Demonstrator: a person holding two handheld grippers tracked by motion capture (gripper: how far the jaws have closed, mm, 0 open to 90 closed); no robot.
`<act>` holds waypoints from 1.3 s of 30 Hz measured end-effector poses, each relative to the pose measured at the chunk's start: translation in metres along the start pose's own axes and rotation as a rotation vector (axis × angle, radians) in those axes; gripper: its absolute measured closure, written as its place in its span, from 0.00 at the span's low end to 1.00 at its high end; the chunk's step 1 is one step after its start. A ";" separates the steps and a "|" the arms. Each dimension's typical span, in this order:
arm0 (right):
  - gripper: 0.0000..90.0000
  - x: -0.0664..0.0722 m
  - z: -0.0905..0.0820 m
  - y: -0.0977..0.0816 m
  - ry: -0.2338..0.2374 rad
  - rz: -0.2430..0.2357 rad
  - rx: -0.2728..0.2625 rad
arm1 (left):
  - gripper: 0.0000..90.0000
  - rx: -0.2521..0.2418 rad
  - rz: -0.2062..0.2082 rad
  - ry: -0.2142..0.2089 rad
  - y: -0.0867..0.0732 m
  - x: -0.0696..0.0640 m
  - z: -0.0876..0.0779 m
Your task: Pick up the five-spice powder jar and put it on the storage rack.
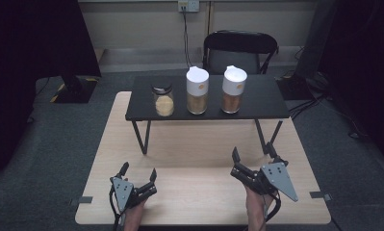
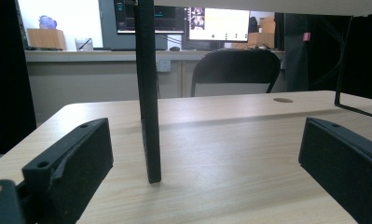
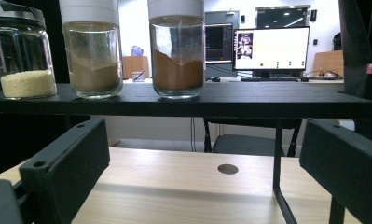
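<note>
Start position: my left claw (image 1: 139, 176) and right claw (image 1: 252, 158) rest released on the light wooden desk (image 1: 194, 144). Next, I judge, a reach to the white-capped glass jar of brown powder (image 1: 234, 89) on the black raised shelf (image 1: 266, 101).

We take this for a lab or office room; we see lit monitors (image 3: 271, 49) on a long counter (image 2: 104, 55), a folding chair (image 1: 239, 50), a wall socket (image 1: 188, 5), grey carpet (image 1: 64, 139).

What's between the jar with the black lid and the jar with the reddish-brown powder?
A white-lidded jar of tan powder stands between the black-lidded jar and the reddish-brown one, as the high view and right gripper view show.
</note>
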State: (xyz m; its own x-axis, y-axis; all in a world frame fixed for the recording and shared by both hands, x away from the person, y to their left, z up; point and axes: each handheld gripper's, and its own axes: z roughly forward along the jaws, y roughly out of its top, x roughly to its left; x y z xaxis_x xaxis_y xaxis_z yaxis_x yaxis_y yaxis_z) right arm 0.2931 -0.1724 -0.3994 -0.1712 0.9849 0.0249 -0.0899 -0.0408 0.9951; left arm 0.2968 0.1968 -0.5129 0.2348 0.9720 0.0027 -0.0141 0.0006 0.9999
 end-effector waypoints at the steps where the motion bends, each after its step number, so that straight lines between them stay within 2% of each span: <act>1: 0.00 -0.001 -0.001 -0.001 -0.003 0.001 0.000 | 0.03 0.000 0.000 0.000 0.000 0.000 0.000; 8: 0.00 -0.003 -0.006 -0.010 -0.020 0.006 0.003 | 0.03 0.000 0.000 0.000 0.000 0.000 0.000; 15: 0.00 -0.003 -0.010 -0.022 -0.017 0.015 0.007 | 0.03 0.000 0.000 0.000 0.000 0.000 0.000; 20: 0.00 -0.001 -0.012 -0.033 -0.018 -0.001 0.019 | 0.03 -0.001 0.000 0.000 0.000 0.000 0.000; 24: 0.00 0.000 -0.014 -0.041 -0.024 -0.043 0.028 | 0.03 0.000 0.000 0.000 0.000 0.000 0.000; 36: 0.00 0.002 -0.019 -0.060 -0.004 -0.035 0.028 | 0.03 -0.001 0.000 0.000 0.000 0.000 0.000; 39: 0.00 0.003 -0.019 -0.066 -0.005 -0.036 0.043 | 0.03 -0.001 0.000 0.000 0.000 0.000 0.000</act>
State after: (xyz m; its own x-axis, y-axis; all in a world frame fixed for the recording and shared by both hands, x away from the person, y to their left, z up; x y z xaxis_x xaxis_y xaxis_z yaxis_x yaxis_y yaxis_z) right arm 0.2798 -0.1703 -0.4666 -0.1632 0.9865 -0.0102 -0.0535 0.0015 0.9986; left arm 0.2967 0.1967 -0.5129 0.2348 0.9720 0.0029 -0.0151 0.0007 0.9999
